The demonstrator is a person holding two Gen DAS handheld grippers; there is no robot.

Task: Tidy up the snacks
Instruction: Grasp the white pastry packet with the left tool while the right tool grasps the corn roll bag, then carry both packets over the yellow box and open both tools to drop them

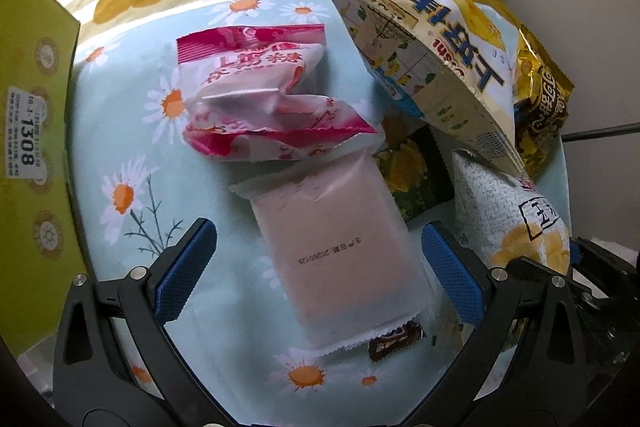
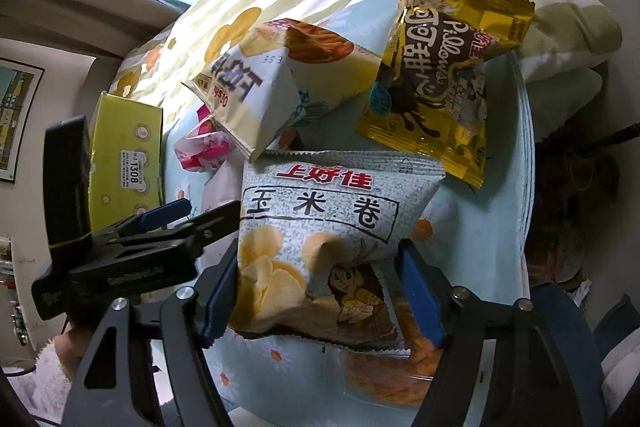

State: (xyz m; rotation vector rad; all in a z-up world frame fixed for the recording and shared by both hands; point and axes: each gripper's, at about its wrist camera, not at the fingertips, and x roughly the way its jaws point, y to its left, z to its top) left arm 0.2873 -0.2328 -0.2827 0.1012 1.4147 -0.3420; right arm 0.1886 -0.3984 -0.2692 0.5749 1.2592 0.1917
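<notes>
From the left wrist camera, the left gripper [image 1: 316,263] points down at the daisy sheet [image 1: 120,147]. Its jaws stand wide open and hold nothing. A pale pink packet [image 1: 336,251] lies flat between the blue pads [image 1: 184,267], but the pads do not touch it. This packet looks thin, light and a bit slippery, with a flat block inside. I think the best hold is across its two long sides, in the middle, not on the zigzag ends, which would just fold. A crumpled pink and white candy bag [image 1: 260,99] lies just beyond it, touching its far end. A small brown candy [image 1: 394,343] sits at its near end. A green box [image 1: 32,147] stands at the left.

From the right wrist camera, the right gripper [image 2: 320,291] has a grey corn chip bag [image 2: 328,239] between its pads. The jaws are partly closed and both pads press on the lower sides of the bag, so it looks held. The bag is puffy, soft and very light, and the chips inside break easily. A gentle squeeze is enough, I think. A hard one could crush them or pop the bag. A gold cocoa bag [image 2: 444,79] lies far right on the sheet. A yellow and white chip bag [image 2: 264,95] lies far left of it. An orange snack bag [image 2: 384,367] shows under the grey bag.
</notes>
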